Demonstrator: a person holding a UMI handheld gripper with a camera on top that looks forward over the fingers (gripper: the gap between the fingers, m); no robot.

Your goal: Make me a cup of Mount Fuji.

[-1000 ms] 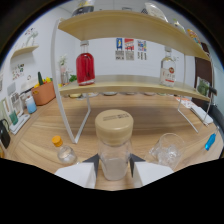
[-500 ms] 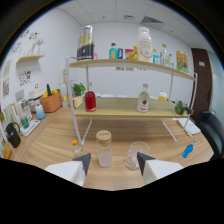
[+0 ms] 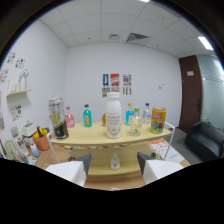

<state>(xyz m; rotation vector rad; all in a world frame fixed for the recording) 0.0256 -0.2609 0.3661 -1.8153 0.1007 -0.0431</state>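
Observation:
My gripper (image 3: pixel 115 171) is open, with nothing held between its white fingers (image 3: pixel 75 169). It is raised and faces the top board of a wooden shelf (image 3: pixel 95 139). On that board stand a dark blender jar (image 3: pixel 59 125), a pink bottle (image 3: pixel 70 119), a teal bottle (image 3: pixel 87 116), a big white bottle (image 3: pixel 113 118), a blue bottle (image 3: pixel 130 114), a clear glass (image 3: pixel 135 128) and a yellow can (image 3: pixel 158 120). A small clear bottle (image 3: pixel 115 161) on the lower board shows in the gap between the fingers, well beyond them.
An orange pot (image 3: pixel 41 142) with tools stands left of the shelf. A dark armchair (image 3: pixel 206 141) and a brown door (image 3: pixel 193 90) are to the right. Posters (image 3: pixel 115 83) hang on the far wall.
The gripper has pulled back and risen. The lidded jar and the glass cup that stood by the fingers on the table have dropped out of view; the top shelf now fills the middle.

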